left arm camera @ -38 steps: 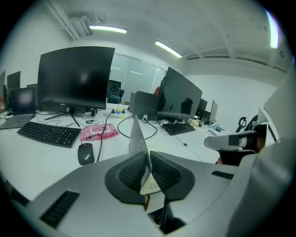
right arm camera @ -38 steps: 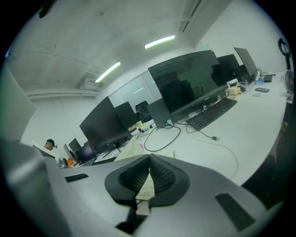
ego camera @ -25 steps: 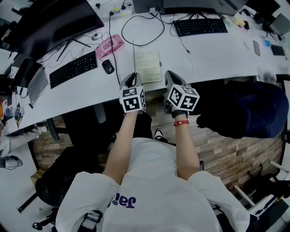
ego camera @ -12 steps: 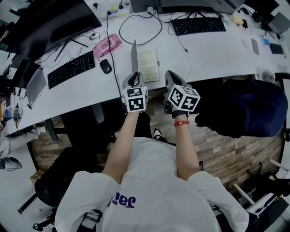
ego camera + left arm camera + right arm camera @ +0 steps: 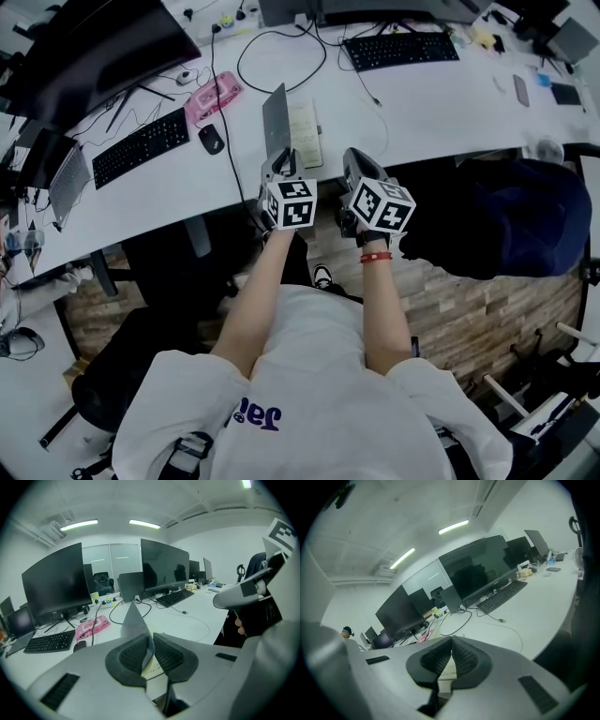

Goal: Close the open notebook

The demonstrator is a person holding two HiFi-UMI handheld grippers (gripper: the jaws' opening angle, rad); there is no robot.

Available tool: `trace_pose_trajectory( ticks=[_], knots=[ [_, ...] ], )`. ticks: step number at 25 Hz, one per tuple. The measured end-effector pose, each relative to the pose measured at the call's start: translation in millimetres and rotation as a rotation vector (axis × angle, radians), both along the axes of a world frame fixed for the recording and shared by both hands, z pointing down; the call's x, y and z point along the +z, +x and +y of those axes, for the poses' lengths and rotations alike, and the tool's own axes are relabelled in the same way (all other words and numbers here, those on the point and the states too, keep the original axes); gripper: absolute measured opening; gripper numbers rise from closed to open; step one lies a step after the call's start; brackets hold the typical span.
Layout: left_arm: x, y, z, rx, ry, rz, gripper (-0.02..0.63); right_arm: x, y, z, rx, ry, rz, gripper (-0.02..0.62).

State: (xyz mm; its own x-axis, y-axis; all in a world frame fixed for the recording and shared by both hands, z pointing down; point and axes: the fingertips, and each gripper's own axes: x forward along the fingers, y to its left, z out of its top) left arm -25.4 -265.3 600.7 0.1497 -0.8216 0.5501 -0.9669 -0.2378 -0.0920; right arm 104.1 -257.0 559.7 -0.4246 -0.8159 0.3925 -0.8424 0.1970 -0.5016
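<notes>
The notebook lies on the white desk, close to the front edge, right in front of the person. Its grey cover stands up on the left side of the white page and leans a little.

The left gripper has the near edge of the cover between its jaws. The pads touch the cover on both sides, and the jaws are opening a bit.

The right gripper is just beside the left one, at the front edge of the desk, to the right of the notebook. Its jaws are together at the tips and hold nothing. The page shows through the small gap lower down.

A black mouse and a black keyboard lie on the desk to the left of the notebook. A pink thing lies behind the mouse. A black cable makes a loop behind the notebook.
</notes>
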Motion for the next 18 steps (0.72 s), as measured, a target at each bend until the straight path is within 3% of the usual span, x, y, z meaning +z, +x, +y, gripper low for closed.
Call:
trace_pose_trajectory(
  ticks=[6,12,18],
  knots=[
    [6.4,9.2,-2.2,0.035,0.016,-0.105,0.06,2.8,12.9,6.0,0.012,0.003,0.056,0.015],
    [15.7,21.6,-4.4,0.057,0.003,-0.113,0.065,3.0,22.8,14.1,0.014,0.015,0.12,0.015],
    [24.3,33.2,-4.9,0.084,0.012,-0.146,0.069,3.3,40.1,19.0,0.05,0.009,0.119,0.015]
  ],
)
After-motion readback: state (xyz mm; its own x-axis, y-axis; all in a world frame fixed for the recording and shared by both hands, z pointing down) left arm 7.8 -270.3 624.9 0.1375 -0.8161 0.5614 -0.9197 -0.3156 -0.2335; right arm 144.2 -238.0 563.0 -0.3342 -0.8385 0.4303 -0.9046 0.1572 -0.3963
